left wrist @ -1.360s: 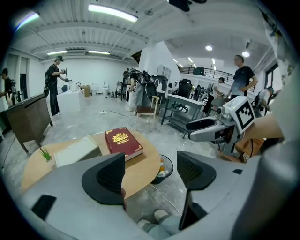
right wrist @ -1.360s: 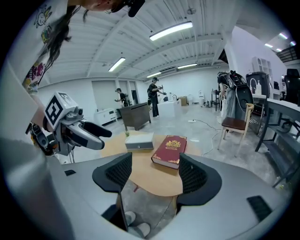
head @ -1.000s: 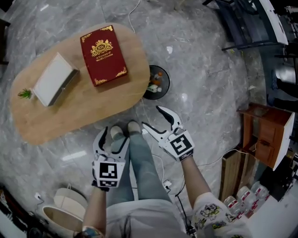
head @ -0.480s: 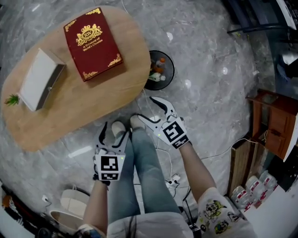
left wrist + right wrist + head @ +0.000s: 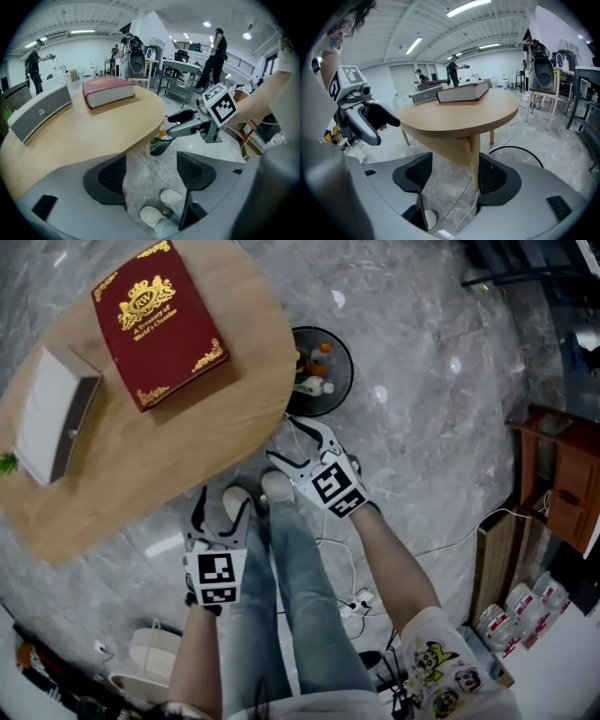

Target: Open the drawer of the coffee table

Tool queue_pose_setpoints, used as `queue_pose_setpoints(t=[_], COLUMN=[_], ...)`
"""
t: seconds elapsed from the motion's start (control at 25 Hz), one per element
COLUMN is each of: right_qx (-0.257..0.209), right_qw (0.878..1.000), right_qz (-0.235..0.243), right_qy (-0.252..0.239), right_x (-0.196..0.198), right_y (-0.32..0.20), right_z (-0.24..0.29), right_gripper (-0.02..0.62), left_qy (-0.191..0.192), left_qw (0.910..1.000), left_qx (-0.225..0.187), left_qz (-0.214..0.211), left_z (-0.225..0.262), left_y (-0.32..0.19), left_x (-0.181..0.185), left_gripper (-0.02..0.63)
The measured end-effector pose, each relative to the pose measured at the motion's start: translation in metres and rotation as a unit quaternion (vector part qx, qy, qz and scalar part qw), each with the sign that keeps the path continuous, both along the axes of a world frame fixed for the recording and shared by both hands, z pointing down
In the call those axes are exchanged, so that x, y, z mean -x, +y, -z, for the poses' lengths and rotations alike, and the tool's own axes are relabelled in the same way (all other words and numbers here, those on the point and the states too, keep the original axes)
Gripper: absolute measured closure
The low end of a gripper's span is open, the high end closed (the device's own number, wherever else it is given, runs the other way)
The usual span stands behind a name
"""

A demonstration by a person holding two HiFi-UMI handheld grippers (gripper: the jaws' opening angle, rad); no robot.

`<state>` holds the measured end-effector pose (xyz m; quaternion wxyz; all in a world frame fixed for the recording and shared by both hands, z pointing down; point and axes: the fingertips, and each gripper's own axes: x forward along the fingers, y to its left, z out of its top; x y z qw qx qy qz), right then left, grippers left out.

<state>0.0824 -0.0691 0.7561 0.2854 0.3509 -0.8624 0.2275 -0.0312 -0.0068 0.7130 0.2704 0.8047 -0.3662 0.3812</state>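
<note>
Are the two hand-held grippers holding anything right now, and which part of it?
Nothing is held. The left hand-held gripper and the right hand-held gripper both have their jaws apart and empty, and neither is touching the coffee table.

The head view looks steeply down from above onto the oval desk (image 5: 187, 437) and the grey floor (image 5: 422, 427). The left gripper view sits close to the desk's near edge, just above its top, facing across it. The right gripper view sits lower, off the rounded end — facing the edge and underside. All three share the desk top and the red book (image 5: 159, 324).
</note>
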Motion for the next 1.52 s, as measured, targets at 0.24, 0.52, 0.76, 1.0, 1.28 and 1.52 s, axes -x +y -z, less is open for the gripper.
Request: queue_pose_setpoints(t=[0.24,0.52,0.76,1.0,1.28,1.52], right_qx=[-0.024,-0.029,-0.034,-0.044,-0.043,-0.061], right_qw=[0.999,0.996,0.995,0.993,0.988,0.980], right_qz=[0.034,0.088,0.096,0.109,0.146,0.189], right_qy=[0.005,0.015,0.020,0.033,0.031,0.029], right_x=[0.010,0.025,0.030,0.025,0.024,0.021], right_y=[-0.022,-0.026,-0.032,-0.036,-0.034,-0.033], right_z=[-0.016,-0.026,-0.028,-0.029,-0.026,-0.024], right_gripper=[0.319,0.319,0.339,0.430,0.460,0.480], left_qy=[-0.001,-0.002,0.000,-0.001,0.002,0.009], left_qw=[1.0000,0.9998,0.9999,0.9999,0.9999,0.9999], left_qx=[0.007,0.019,0.015,0.011,0.011,0.009], left_qz=[0.001,0.007,0.005,0.004,-0.004,-0.009], left_z=[-0.016,-0.023,-0.022,-0.019,-0.012,-0.010], left_y=[0.004,0.018,0.020,0.021,0.030,0.029], left_x=[-0.005,-0.007,-0.008,-0.004,-0.009,-0.015], left_gripper=[0.287,0.287,0.287,0.287,0.287,0.287])
